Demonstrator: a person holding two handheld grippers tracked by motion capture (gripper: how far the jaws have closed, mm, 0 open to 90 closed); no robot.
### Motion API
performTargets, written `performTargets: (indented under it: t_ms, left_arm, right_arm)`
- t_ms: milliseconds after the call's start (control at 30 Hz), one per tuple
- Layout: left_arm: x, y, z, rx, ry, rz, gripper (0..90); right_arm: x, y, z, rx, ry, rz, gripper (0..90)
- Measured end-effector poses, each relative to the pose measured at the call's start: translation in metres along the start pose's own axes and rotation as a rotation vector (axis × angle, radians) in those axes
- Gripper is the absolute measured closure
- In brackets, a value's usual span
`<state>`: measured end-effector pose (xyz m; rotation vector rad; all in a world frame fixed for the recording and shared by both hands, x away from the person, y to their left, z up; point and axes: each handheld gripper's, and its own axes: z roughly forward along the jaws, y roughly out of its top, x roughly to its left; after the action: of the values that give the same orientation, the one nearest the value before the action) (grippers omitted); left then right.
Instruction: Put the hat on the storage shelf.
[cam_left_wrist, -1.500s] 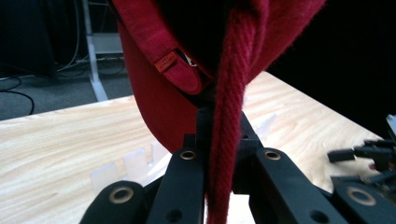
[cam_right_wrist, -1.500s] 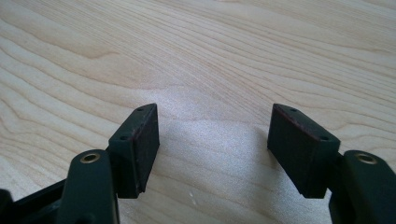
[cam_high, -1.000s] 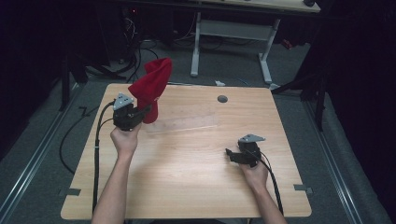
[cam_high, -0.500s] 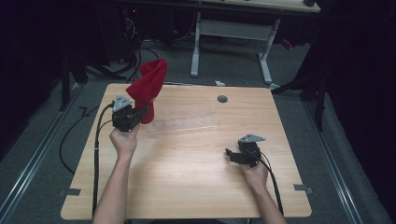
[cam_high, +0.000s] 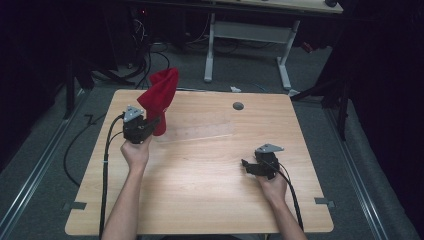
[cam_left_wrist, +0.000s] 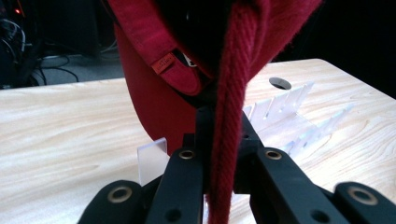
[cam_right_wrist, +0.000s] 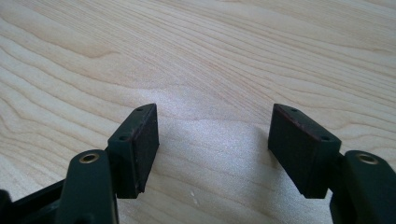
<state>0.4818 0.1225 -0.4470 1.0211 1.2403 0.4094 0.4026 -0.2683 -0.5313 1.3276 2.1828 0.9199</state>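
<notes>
A red cap (cam_high: 160, 95) hangs upright above the table's far left part, with my left gripper (cam_high: 154, 123) shut on its edge. In the left gripper view a fold of the red cap (cam_left_wrist: 154, 102) runs down between the closed jaws of the left gripper (cam_left_wrist: 223, 128). Just behind the cap, a clear plastic slotted rack (cam_high: 200, 131) lies flat on the wood, and the same rack (cam_left_wrist: 289, 116) appears beyond the jaws. My right gripper (cam_high: 247, 165) rests low over the table at the right, open, with bare wood between the jaws of the right gripper (cam_right_wrist: 212, 140).
The light wooden table (cam_high: 210, 200) has a round cable hole (cam_high: 238, 106) near its far edge. Black cables trail from both grippers off the near edge. A desk frame (cam_high: 250, 35) and dark floor lie beyond the table.
The left gripper and the red cap have barely shifted. The right gripper has kept still.
</notes>
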Motion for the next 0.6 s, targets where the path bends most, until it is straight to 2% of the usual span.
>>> performTargets:
  t_ms: [167,300,467,600]
  left_arm:
    - [0.007,-0.008,0.0,0.032,0.027,-0.006,84.4]
    - [0.01,-0.011,-0.004,0.046,0.031,-0.022,83.2]
    - [0.011,-0.013,-0.006,0.071,0.045,-0.012,78.0]
    - [0.011,-0.013,-0.008,0.081,0.056,-0.01,69.6]
  right_arm:
    - [0.0,0.0,0.0,-0.001,0.0,-0.001,33.8]
    - [0.0,0.0,0.0,-0.001,0.0,-0.001,33.8]
    - [0.0,0.0,0.0,-0.001,0.0,-0.001,33.8]
    - [0.0,0.0,0.0,0.0,0.0,-0.001,33.8]
